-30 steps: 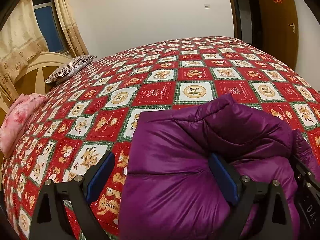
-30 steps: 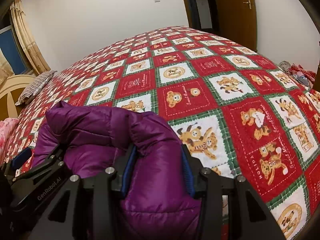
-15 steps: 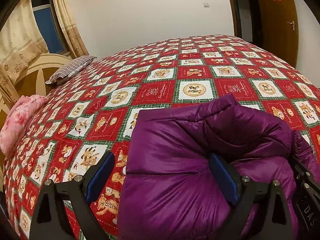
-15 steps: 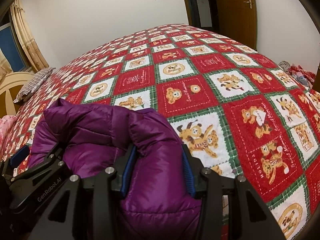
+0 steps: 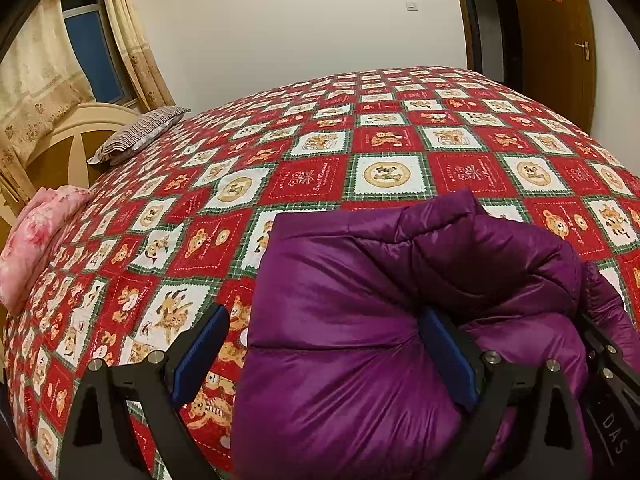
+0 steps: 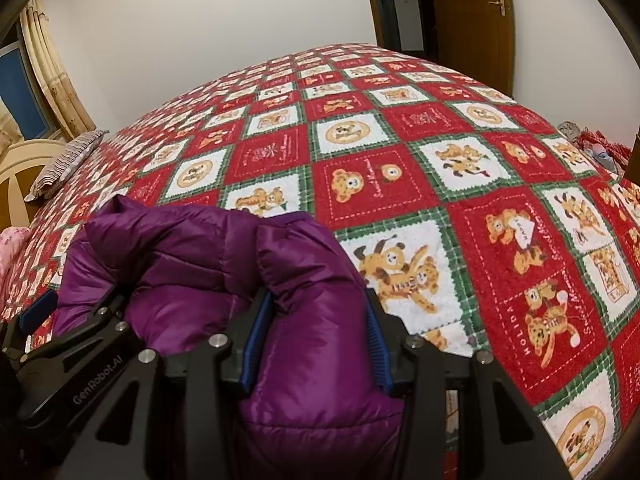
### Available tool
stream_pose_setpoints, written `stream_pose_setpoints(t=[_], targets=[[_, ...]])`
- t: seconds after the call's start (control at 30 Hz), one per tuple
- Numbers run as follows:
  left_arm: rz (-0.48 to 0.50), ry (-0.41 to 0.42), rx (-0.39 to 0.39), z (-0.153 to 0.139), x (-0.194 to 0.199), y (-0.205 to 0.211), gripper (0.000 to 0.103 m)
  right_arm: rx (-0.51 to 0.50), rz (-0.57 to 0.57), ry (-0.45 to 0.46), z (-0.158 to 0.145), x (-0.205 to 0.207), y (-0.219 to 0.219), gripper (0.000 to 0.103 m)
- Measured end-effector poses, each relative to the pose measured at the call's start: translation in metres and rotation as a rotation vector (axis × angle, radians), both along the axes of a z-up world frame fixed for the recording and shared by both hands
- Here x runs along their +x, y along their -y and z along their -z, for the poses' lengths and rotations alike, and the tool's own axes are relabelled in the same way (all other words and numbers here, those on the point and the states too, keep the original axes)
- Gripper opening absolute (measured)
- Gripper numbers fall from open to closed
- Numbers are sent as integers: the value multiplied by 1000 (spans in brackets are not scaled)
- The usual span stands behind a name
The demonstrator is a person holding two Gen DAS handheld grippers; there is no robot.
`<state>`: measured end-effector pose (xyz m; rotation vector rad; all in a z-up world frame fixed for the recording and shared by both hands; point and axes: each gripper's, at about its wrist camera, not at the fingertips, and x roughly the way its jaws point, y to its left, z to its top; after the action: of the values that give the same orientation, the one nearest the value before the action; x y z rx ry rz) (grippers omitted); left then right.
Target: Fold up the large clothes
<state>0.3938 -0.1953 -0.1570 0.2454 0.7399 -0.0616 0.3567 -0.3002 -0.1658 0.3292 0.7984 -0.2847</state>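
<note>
Moved: almost nothing; only a slight shift of framing over the bed.
Jacket: purple puffer jacket, bunched on the bed's near edge, same place as earlier.
Right hand-held gripper: clenched on a padded fold.
Left hand-held gripper: spread wide, right pad touching fabric, left pad clear, not gripping.
Meaning: apparently a pause before the next fold.

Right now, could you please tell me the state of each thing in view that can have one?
Purple puffer jacket: bunched into a thick fold on the bedspread, held at both sides.
Left tongs: wide apart, only one pad against the jacket.
Right tongs: clamped on a padded fold.
Bedspread: spread flat.
Striped pillow: lying by the headboard.
Door: shut.
Curtain: drawn aside.
</note>
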Motion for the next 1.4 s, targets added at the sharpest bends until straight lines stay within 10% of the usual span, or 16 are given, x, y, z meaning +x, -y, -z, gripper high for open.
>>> stream_pose_setpoints(t=[1.4], targets=[[-16, -16, 71, 9, 5, 10, 99, -43, 11, -75, 8, 14, -2, 58]])
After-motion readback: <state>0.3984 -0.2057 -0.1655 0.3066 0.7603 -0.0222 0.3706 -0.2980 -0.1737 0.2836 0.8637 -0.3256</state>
